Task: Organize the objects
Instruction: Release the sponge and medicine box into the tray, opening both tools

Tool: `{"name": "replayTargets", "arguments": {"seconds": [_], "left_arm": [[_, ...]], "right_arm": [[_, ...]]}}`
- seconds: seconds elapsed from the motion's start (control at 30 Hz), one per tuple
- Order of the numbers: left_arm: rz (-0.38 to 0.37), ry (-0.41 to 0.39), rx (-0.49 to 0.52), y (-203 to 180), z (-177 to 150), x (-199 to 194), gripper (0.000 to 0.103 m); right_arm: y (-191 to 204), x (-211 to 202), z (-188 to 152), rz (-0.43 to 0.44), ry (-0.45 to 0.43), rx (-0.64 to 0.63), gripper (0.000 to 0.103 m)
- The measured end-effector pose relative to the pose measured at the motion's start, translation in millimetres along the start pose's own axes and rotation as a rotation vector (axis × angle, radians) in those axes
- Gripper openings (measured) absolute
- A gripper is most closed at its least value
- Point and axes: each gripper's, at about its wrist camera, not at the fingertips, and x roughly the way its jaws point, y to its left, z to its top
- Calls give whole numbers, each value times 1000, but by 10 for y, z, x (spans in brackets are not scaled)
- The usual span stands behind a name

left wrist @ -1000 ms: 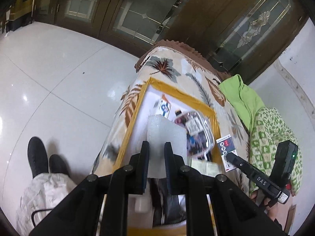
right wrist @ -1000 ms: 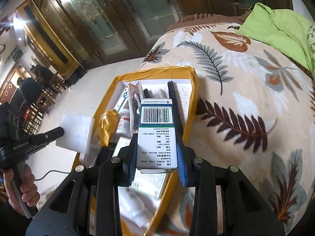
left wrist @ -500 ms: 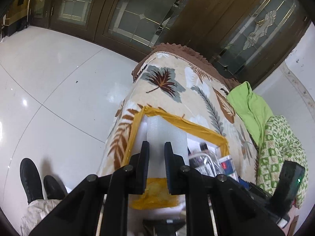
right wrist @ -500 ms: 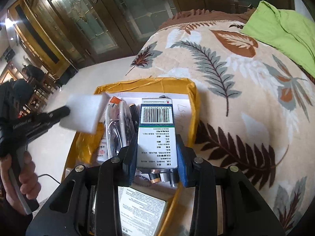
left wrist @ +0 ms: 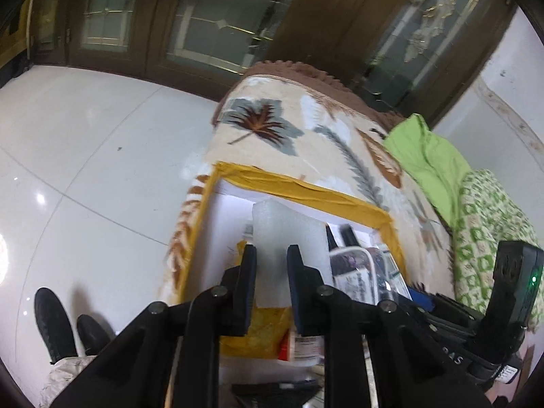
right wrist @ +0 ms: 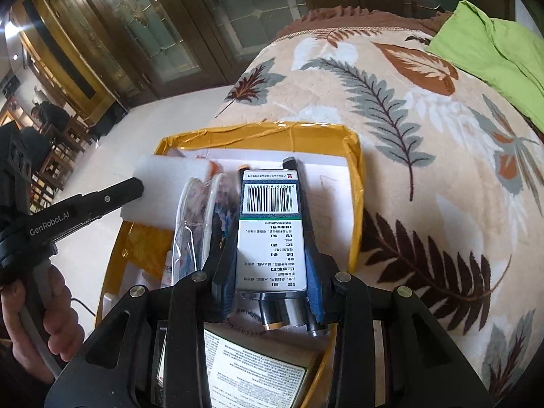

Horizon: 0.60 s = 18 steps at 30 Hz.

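A yellow-taped open box [left wrist: 306, 188] [right wrist: 353, 204] lies on a leaf-patterned blanket. My left gripper [left wrist: 271, 255] is shut on a white foam block [left wrist: 289, 238] and holds it over the box's left part; the block also shows in the right wrist view [right wrist: 170, 190]. My right gripper [right wrist: 270, 183] is shut on a white medicine carton [right wrist: 270, 234] with a barcode, held over the box's right part. Inside the box lie a clear plastic pouch [right wrist: 193, 217] [left wrist: 360, 272], dark pens [right wrist: 289, 163], batteries [right wrist: 289, 316] and a small bottle [left wrist: 302, 343].
The blanket [right wrist: 425, 136] covers a sofa or bed with a green cloth [right wrist: 493, 34] at the far right. White tiled floor [left wrist: 85, 153] lies left of it, with dark wooden glass doors [left wrist: 204, 17] behind. A printed leaflet [right wrist: 255, 374] lies at the box's near end.
Both grippers have moved forward along the box, then lowered toward it. The foam block has come closer beside the pouch. Both still hold their objects.
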Motion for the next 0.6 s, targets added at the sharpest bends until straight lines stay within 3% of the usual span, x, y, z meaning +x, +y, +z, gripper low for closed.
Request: {"name": "replayTargets", "arguments": {"seconds": [0.07, 0.1, 0.13, 0.2, 0.3, 0.4, 0.53, 0.6], "left_arm": [[9, 0, 23, -63, -55, -21, 39], [21, -3, 39, -107, -91, -40, 61], [50, -15, 59, -165, -132, -76, 74], [155, -54, 143, -320, -222, -203, 78], [263, -52, 240, -489, -363, -360, 78], [232, -91, 208, -521, -530, -645, 78], [255, -114, 159, -556, -782, -1059, 78], [236, -153, 107, -519, -899, -1300, 82]], "right_arm": [[43, -73, -19, -24, -23, -29, 35], [70, -118, -31, -43, -31, -50, 35], [79, -144, -37, -53, -33, -61, 37], [55, -244, -73, -68, -47, -58, 53], [-18, -408, -159, -27, -61, -28, 53], [-33, -593, -287, 8, -80, -14, 53], [56, -891, -562, 39, -135, -30, 53], [96, -968, -706, 84, -122, -15, 53]]}}
